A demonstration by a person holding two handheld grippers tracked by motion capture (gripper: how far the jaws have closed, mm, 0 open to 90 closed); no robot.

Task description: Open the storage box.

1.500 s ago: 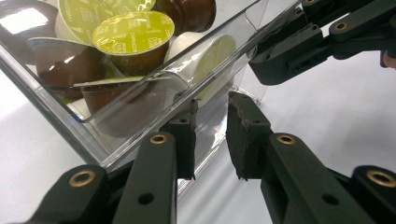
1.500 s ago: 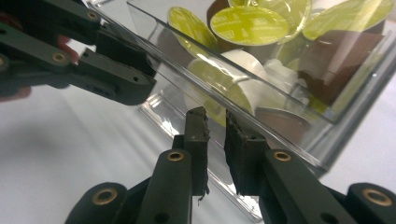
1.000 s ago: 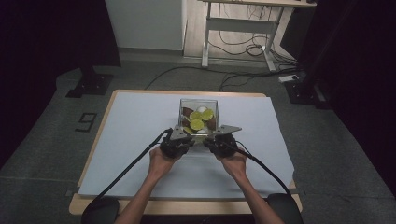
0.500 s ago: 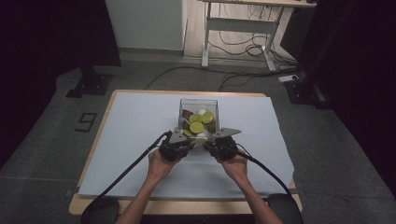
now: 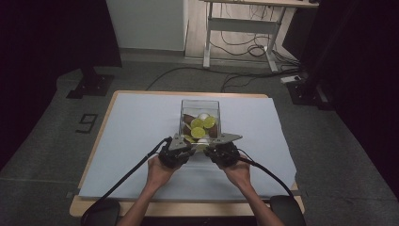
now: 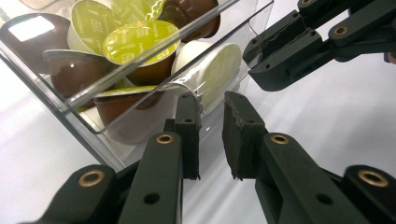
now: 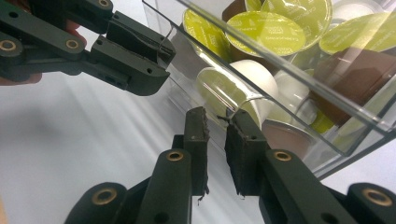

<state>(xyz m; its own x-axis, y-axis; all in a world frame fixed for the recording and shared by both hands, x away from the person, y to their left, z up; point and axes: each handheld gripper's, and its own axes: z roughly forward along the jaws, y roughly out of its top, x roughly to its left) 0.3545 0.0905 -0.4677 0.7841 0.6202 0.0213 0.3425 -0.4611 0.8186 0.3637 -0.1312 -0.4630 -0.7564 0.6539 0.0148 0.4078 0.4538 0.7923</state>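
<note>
The left gripper (image 6: 209,133) has its two black jaws squeezed tight on the near wall of the clear plastic box (image 6: 140,60). In the left gripper view the thin wall goes in between the two pads, and one pad sits inside the box while the other sits outside. The right gripper (image 7: 217,140) does the same thing a little way along that same wall, with its jaws pinched on the thin plastic edge. Each gripper view also shows the other gripper clamped on the wall just beside it.

In the high view the two grippers (image 5: 176,153) (image 5: 221,153) sit side by side at the near end of the box, with a hand (image 5: 157,172) behind each one (image 5: 240,172). Black cables (image 5: 127,176) trail back from them toward the near edge of the table.

The box stands near the middle of the table (image 5: 122,94), on a pale blue cloth (image 5: 136,127). It is full of little coffee pods (image 6: 130,42). Some have shiny green lids, some are brown and some are white. They lie in a heap, tipped this way and that.
</note>
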